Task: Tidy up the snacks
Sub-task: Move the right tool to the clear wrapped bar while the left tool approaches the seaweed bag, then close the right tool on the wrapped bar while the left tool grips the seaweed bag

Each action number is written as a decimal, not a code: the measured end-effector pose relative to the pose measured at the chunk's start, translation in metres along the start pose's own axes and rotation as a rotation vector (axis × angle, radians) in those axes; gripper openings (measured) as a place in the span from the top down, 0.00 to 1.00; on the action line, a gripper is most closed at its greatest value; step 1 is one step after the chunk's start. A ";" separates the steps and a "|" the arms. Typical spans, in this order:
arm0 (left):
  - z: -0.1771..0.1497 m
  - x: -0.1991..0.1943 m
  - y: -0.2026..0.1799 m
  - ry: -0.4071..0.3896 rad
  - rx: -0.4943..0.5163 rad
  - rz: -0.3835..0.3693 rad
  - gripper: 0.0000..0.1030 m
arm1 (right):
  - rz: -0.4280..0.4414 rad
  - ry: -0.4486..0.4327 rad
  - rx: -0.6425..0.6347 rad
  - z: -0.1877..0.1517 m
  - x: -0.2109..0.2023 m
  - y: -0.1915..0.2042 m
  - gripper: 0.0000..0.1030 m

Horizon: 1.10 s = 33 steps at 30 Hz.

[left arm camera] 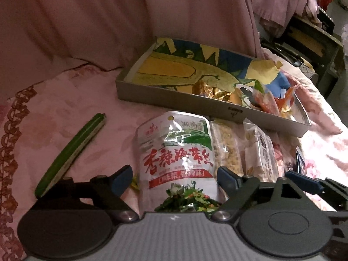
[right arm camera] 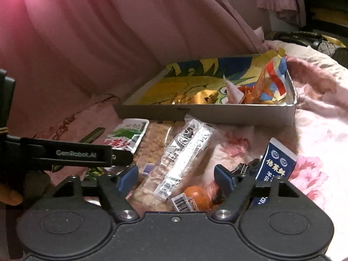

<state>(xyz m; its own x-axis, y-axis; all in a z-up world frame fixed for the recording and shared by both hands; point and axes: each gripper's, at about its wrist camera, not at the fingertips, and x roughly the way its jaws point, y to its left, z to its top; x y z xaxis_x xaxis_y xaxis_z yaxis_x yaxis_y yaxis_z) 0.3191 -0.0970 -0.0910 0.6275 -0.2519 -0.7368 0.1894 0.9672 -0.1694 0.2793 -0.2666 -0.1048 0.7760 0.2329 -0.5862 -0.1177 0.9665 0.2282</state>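
Note:
A grey tray (left arm camera: 174, 100) with a colourful lining stands on a pink bedspread and holds gold and orange wrappers (left arm camera: 217, 92). In front lie a white seaweed snack pouch (left arm camera: 176, 152), a clear bag of crumbly snack (left arm camera: 228, 152) and a clear snack bar pack (left arm camera: 258, 152). My left gripper (left arm camera: 174, 179) is open, its fingers either side of the pouch's lower part. My right gripper (right arm camera: 176, 177) is open over the clear bar pack (right arm camera: 184, 156), with an orange packet (right arm camera: 195, 195) beneath it. A blue carton (right arm camera: 275, 165) stands to its right. The tray (right arm camera: 217, 113) lies beyond.
A green flat stick-like object (left arm camera: 71, 154) lies left of the pouch. Pink curtains (left arm camera: 108, 21) hang behind the tray. Dark furniture (left arm camera: 315, 50) stands at the far right. The left gripper's arm (right arm camera: 65, 154) crosses the left of the right wrist view.

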 end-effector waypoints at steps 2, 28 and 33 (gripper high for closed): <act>0.001 0.002 0.000 -0.001 0.001 0.002 0.17 | -0.001 -0.001 0.015 0.000 0.004 -0.002 0.27; -0.060 -0.051 0.026 -0.019 -0.263 -0.012 0.53 | 0.017 0.073 0.028 -0.017 -0.016 0.018 0.61; -0.084 -0.075 0.025 -0.023 -0.298 -0.008 0.53 | 0.001 0.068 -0.021 -0.023 -0.035 0.027 0.63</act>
<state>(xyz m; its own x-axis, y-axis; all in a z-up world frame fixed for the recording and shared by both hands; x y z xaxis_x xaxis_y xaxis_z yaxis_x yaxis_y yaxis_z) 0.2137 -0.0515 -0.0948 0.6443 -0.2572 -0.7202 -0.0331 0.9315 -0.3623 0.2351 -0.2465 -0.0964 0.7319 0.2397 -0.6379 -0.1320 0.9682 0.2124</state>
